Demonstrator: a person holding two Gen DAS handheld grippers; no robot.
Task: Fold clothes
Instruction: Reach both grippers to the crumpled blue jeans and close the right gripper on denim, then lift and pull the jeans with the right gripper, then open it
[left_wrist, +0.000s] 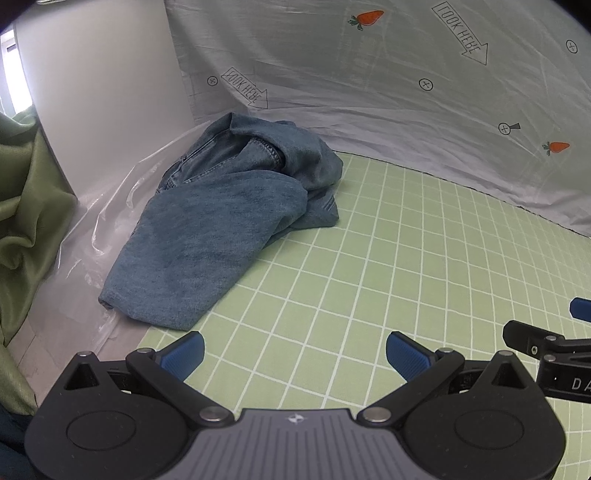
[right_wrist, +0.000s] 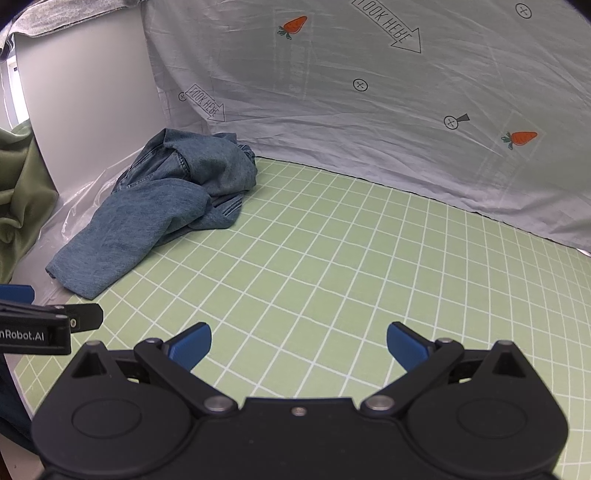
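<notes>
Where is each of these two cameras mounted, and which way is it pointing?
Left wrist view: sits on the left hand-held gripper, looking forward over its open blue fingers at crumpled jeans on the green grid mat; the right hand-held gripper pokes in.
Right wrist view: sits on the right hand-held gripper, fingers open, facing likewise; the left one appears at the left edge.
Shared: jeans, mat, carrot-print sheet.

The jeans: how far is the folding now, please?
Nothing looks done: the jeans lie crumpled at the far left of the green grid mat, partly on clear plastic. Nothing is in hand: the left hand-held gripper and right hand-held gripper are open and empty. Spreading and folding remain.
</notes>
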